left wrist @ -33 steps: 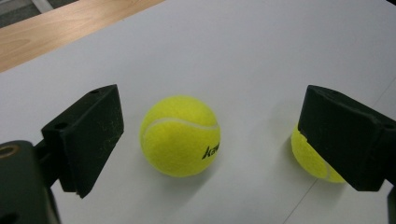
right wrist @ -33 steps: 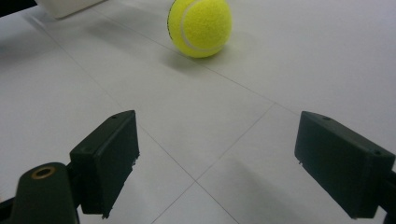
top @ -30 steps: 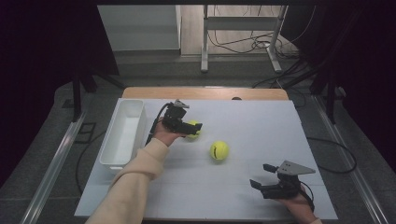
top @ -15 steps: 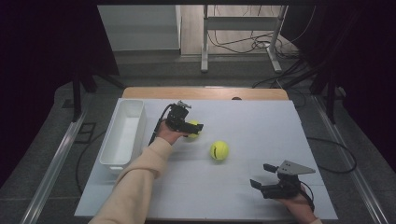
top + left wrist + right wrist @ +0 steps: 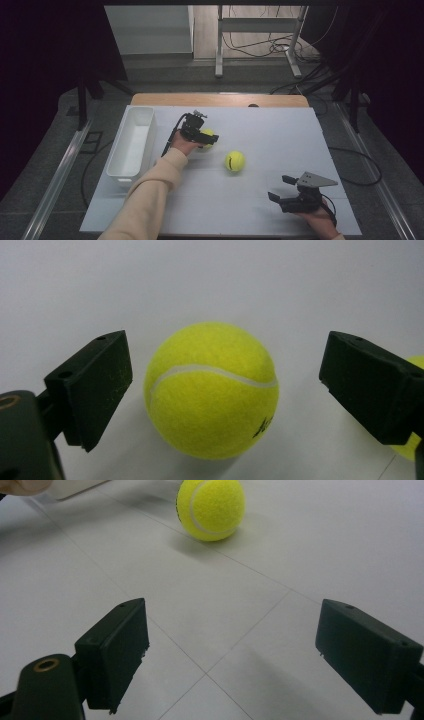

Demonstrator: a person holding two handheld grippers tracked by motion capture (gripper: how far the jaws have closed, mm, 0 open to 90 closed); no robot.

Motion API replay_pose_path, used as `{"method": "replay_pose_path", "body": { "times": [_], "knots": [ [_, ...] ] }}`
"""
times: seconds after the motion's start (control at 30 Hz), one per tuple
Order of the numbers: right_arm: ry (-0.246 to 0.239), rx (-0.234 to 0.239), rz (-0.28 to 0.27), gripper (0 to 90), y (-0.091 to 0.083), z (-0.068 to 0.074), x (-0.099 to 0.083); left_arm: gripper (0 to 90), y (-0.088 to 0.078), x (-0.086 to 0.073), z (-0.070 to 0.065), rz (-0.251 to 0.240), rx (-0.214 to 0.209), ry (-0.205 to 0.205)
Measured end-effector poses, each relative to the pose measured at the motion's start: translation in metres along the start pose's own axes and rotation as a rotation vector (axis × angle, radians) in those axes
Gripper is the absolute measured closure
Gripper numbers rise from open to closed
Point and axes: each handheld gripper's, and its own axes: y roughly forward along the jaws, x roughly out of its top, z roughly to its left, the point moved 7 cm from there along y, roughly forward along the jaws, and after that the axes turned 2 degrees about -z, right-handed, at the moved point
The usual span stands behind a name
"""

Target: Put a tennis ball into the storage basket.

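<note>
The left gripper (image 5: 206, 141) is out over the middle of the white table (image 5: 280, 125), jaws spread wide, and a tennis ball (image 5: 211, 390) sits right between them. In the left gripper view there is daylight on both sides of the ball, so neither jaw touches it, and the ball rests on the table surface. From the high view the same ball (image 5: 208, 137) peeks out just past the gripper body, partly covered by it.

A second tennis ball (image 5: 234, 161) lies loose on the table, near the first one and closer to the person; its edge pokes in at the right of the left gripper view (image 5: 412, 440) behind the jaw.

Over on the near right, the right gripper (image 5: 282, 188) is held low above the table with its jaws wide apart and nothing between them. In its own view it points straight at the second ball (image 5: 210, 507), which is well apart from the jaw tips.

A white bin (image 5: 131, 145) sits along the table's left edge, just beside the person's cream sleeve (image 5: 150, 195).
</note>
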Motion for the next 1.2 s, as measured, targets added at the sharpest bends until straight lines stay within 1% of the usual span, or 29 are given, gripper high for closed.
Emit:
{"method": "replay_pose_path", "body": {
  "times": [0.13,0.27,0.3,0.37,0.53,0.67,0.7,0.77,0.9,1.03,1.1,1.2],
  "knots": [
    [0.0,-0.001,-0.002,14.5,0.0,0.0,0.0,7.6,0.001,-0.001,0.0,0.011,-0.003,0.005],
    [0.002,-0.002,-0.004,14.5,-0.001,0.0,0.0,8.0,0.002,-0.002,0.0,0.007,0.008,0.001],
    [0.001,-0.002,-0.003,14.5,-0.001,0.0,0.0,8.7,0.002,-0.002,0.0,0.005,0.005,0.001],
    [0.0,-0.002,-0.002,14.5,0.0,0.0,0.0,10.8,0.003,-0.003,0.0,0.009,-0.004,0.001],
    [0.002,-0.003,-0.002,14.5,-0.001,0.0,0.0,15.1,0.004,-0.004,-0.001,0.015,0.002,0.002],
    [0.002,-0.004,0.0,14.4,-0.001,0.0,0.0,22.8,0.003,-0.006,0.002,0.027,0.009,-0.011],
    [0.002,-0.004,0.0,14.4,-0.001,0.0,0.0,22.8,0.002,-0.006,0.003,0.027,0.012,-0.015],
    [0.003,-0.004,0.0,14.4,-0.001,-0.001,0.0,27.0,0.0,-0.006,0.004,0.03,0.003,-0.017],
    [0.002,-0.005,0.001,14.4,0.0,-0.001,0.0,28.3,-0.001,-0.007,0.004,0.035,0.001,-0.014],
    [0.003,-0.006,0.001,14.5,-0.001,-0.001,0.0,28.9,-0.003,-0.006,0.003,0.031,0.001,-0.002],
    [0.004,-0.006,-0.001,14.5,-0.001,-0.001,0.0,29.3,-0.004,-0.006,0.003,0.029,0.009,0.007],
    [0.003,-0.006,-0.001,14.5,-0.001,-0.001,0.0,29.5,-0.006,-0.006,0.003,0.028,0.001,0.007]
  ]
}}
